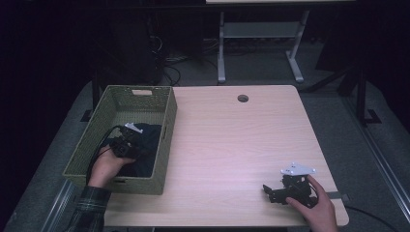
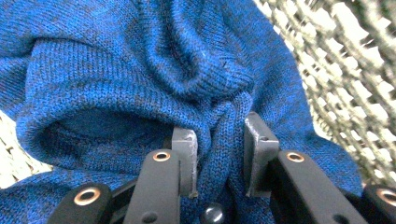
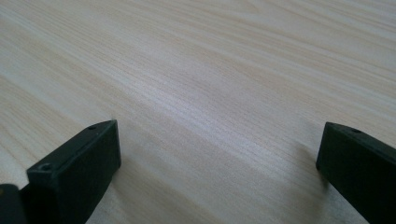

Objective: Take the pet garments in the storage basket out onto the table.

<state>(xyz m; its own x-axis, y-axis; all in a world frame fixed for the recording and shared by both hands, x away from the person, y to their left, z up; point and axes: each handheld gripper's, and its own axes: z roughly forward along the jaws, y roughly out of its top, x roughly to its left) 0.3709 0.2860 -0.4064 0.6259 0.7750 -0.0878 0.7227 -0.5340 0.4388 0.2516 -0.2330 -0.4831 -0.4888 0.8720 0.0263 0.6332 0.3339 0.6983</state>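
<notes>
A blue knit garment (image 1: 149, 144) lies crumpled in a green woven basket (image 1: 167, 121) at the table's left. My left gripper (image 1: 126, 145) reaches down into the basket. In the left gripper view its jaws (image 2: 219, 140) pinch a bunched fold of the blue garment (image 2: 140, 70) between their grey pads, with the basket wall (image 2: 345, 70) just to the right. My right gripper (image 1: 267, 191) rests low on the wooden table (image 1: 232, 140) near the front right corner. Its jaws (image 3: 219, 149) stand wide open over bare tabletop (image 3: 210, 70) with nothing between them.
A round cable hole (image 1: 242, 98) sits near the table's far edge. Beyond the table stand the white legs of another desk (image 1: 221, 53) and cables on a dark floor. The basket's tall walls hem in the left hand.
</notes>
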